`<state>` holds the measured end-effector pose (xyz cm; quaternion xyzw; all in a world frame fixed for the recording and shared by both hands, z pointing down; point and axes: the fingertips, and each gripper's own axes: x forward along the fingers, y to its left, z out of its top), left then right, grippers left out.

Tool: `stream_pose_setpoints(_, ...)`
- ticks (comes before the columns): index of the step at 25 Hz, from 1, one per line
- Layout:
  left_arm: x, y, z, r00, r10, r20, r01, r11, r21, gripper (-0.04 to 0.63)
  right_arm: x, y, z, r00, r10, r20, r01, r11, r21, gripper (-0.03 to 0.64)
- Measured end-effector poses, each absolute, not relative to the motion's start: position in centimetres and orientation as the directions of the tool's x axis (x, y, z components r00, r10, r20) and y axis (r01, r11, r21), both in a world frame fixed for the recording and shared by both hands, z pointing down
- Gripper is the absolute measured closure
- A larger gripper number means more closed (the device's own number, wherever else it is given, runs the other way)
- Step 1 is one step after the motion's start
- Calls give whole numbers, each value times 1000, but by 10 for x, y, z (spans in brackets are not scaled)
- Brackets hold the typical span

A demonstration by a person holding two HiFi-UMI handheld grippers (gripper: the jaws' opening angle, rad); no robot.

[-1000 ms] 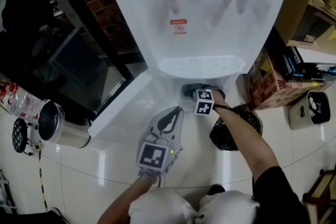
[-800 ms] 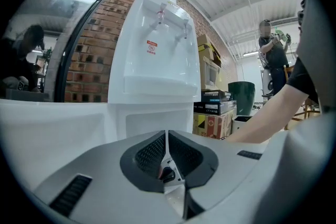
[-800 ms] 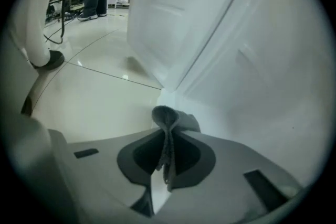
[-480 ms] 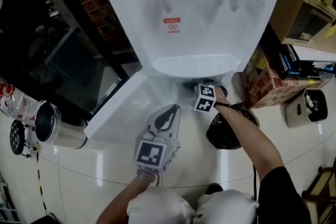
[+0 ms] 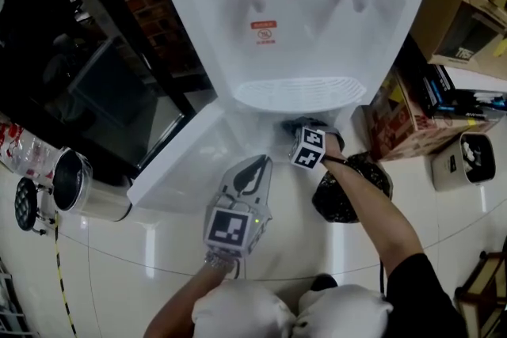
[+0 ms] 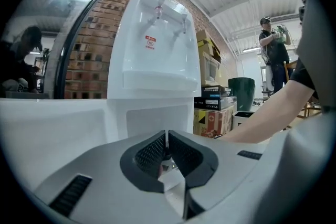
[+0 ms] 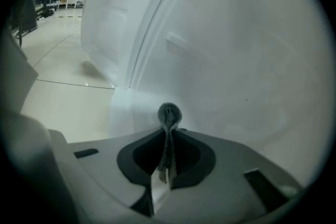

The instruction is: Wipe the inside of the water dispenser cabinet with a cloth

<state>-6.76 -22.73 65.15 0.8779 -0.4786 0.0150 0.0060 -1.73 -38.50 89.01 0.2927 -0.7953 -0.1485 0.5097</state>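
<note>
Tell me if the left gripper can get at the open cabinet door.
Probably yes: the left gripper, jaws shut and empty, hangs close before the cabinet door with nothing between them. The right gripper, shut on the cloth, is off to the side.

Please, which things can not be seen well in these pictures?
- Cabinet inside: head view, the drip tray above covers most of it.
- Cloth: right gripper view shows only a fold pinched in the right gripper; head view, that gripper hides part.
- Red label on the dispenser: print too small, head view.
</note>
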Motion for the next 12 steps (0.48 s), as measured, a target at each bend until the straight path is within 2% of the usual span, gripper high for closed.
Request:
stream_pose_setpoints(8, -86, -232, 646, 503, -864, 27, -864, -503, -20, 574, -6, -388, 906, -215, -634, 743, -360, 759, 543, 595)
stream_pose_setpoints(12, -88, -232, 643, 500, -866, 23, -865, -500, -26, 574, -1, -379, 923, -192, -573, 797, -361, 796, 486, 595)
